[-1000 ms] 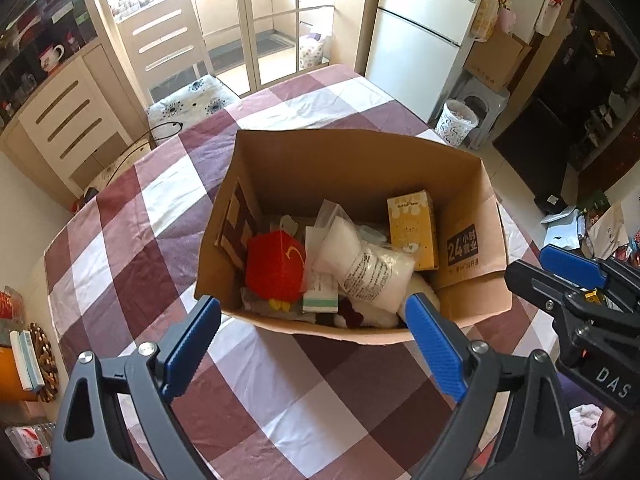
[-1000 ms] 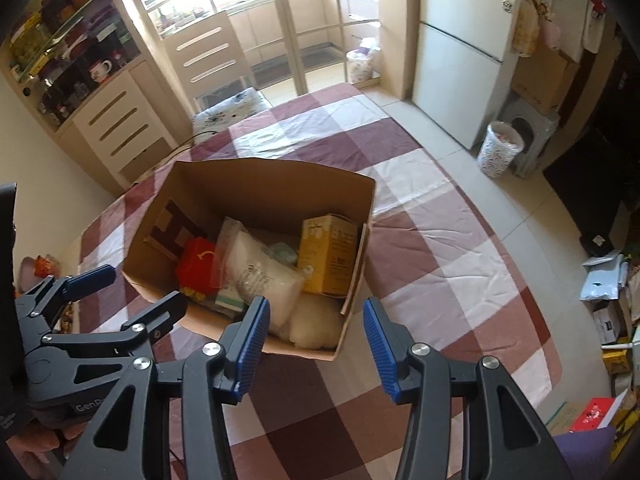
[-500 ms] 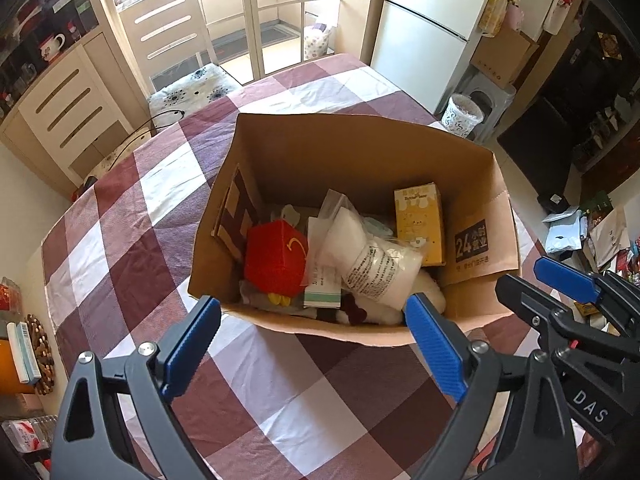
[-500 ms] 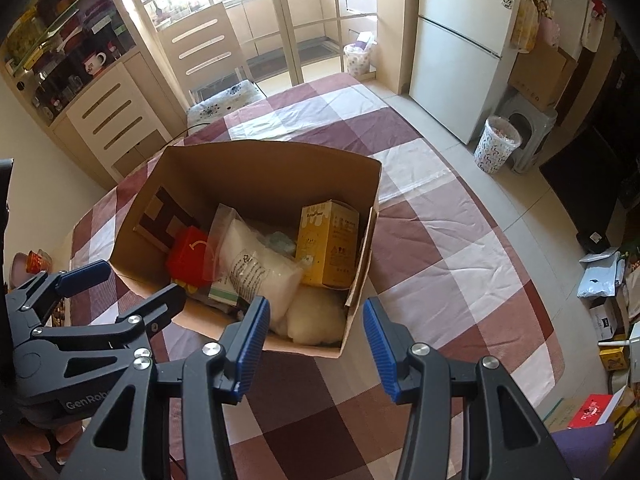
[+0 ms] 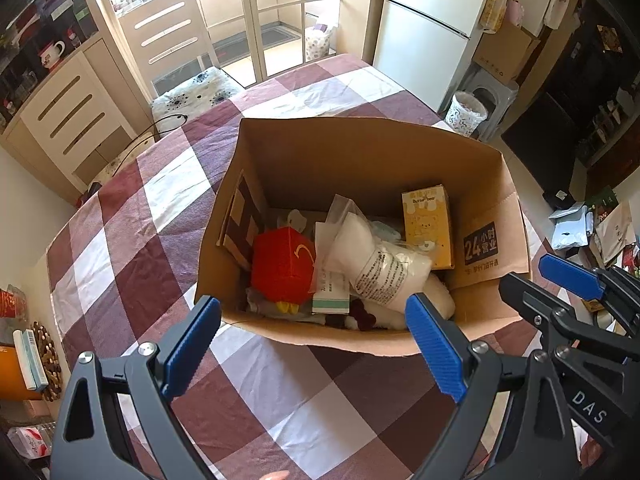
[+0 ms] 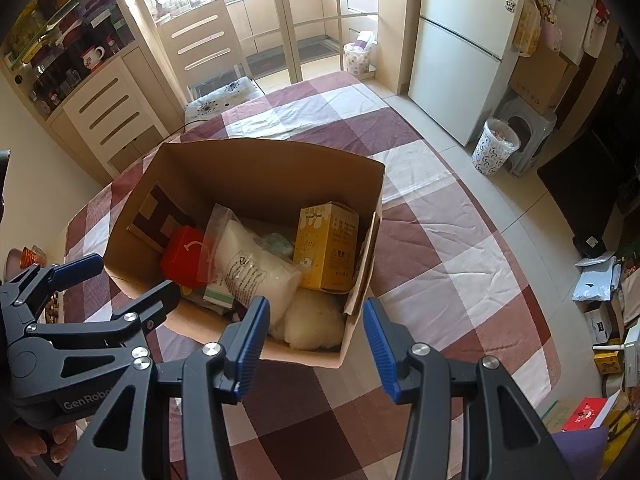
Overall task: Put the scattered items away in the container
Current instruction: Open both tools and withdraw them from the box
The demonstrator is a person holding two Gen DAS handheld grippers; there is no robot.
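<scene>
Reading "Butter bear", yellow carton

Bright window daylight – sharp – fisheye-bent, dark corners.

A brown cardboard box is seen on a counter cloth checked in maroon, mauve & white. Inside: a red knitted item w/ yellow bits, a yellow carton w/ a bear print, a clear bag of white stuff w/ black print. Jaws of both grippers are padded in blue on black frames. A white fridge is seen behind.
</scene>
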